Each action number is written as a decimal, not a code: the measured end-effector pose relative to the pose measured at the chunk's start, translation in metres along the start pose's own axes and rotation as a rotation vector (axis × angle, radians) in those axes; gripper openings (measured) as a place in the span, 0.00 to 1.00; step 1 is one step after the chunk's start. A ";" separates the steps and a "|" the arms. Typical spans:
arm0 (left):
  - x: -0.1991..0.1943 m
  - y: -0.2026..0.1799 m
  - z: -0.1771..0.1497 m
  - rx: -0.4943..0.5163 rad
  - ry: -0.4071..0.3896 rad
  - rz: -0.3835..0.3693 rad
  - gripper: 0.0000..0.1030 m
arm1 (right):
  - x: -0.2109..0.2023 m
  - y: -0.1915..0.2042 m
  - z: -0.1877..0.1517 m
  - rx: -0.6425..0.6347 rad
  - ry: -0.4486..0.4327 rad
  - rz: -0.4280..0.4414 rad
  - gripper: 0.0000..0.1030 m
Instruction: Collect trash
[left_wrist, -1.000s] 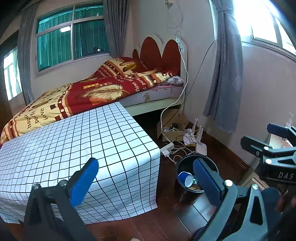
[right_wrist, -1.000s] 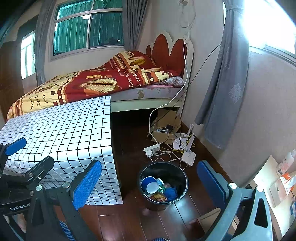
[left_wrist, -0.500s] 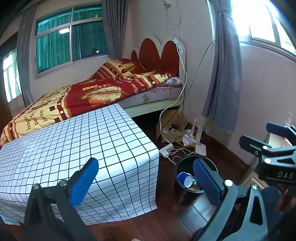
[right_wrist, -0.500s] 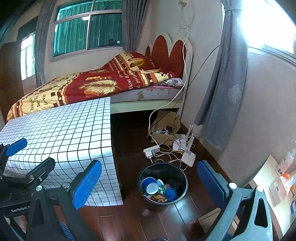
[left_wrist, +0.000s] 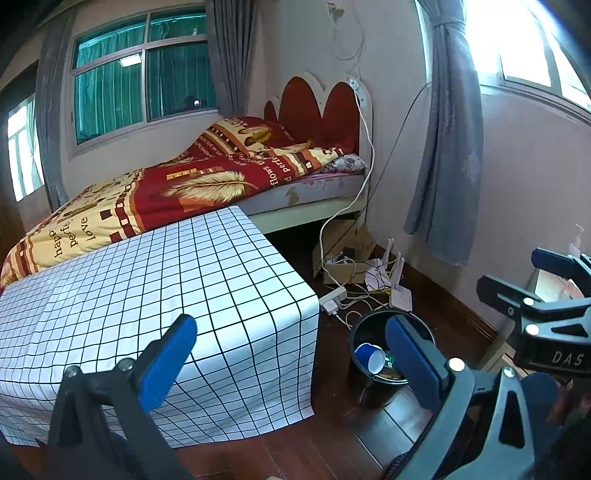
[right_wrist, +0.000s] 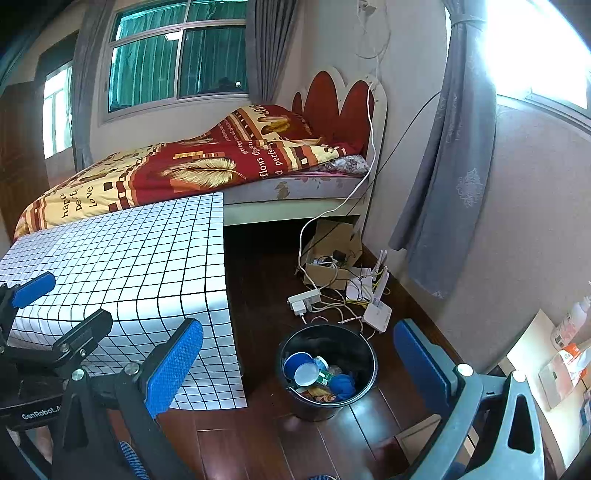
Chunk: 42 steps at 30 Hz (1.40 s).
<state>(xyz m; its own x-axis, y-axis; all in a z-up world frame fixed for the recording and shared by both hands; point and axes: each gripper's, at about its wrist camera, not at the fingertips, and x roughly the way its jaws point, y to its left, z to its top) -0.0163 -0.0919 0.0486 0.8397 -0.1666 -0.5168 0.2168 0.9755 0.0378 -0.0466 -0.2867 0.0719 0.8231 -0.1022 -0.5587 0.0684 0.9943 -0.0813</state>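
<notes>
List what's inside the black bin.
The black bin holds a blue cup, a white lid, blue crumpled trash and wrappers. Anything beneath them is covered.

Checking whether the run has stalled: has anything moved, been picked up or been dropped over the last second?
Almost nothing. The left wrist view has drifted a touch to the right. The left gripper and right gripper remain open and empty. The black bin keeps the same trash, blue cup included, beside the checked tablecloth.

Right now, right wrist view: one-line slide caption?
Right gripper open and empty above black trash bin holding blue cups and wrappers, beside the grid-cloth table.
</notes>
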 end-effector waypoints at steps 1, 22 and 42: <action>0.000 -0.001 0.000 -0.001 -0.002 0.001 1.00 | 0.000 0.000 0.000 0.000 0.000 0.000 1.00; -0.002 -0.005 0.005 0.000 0.000 0.000 1.00 | 0.001 0.005 -0.001 -0.005 0.001 0.002 1.00; 0.005 -0.007 0.006 -0.005 0.007 -0.016 1.00 | 0.001 0.006 -0.001 -0.010 0.001 0.002 1.00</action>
<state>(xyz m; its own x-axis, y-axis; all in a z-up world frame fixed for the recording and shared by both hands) -0.0100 -0.1001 0.0510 0.8326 -0.1812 -0.5234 0.2279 0.9734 0.0255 -0.0459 -0.2807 0.0694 0.8227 -0.1006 -0.5595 0.0615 0.9942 -0.0883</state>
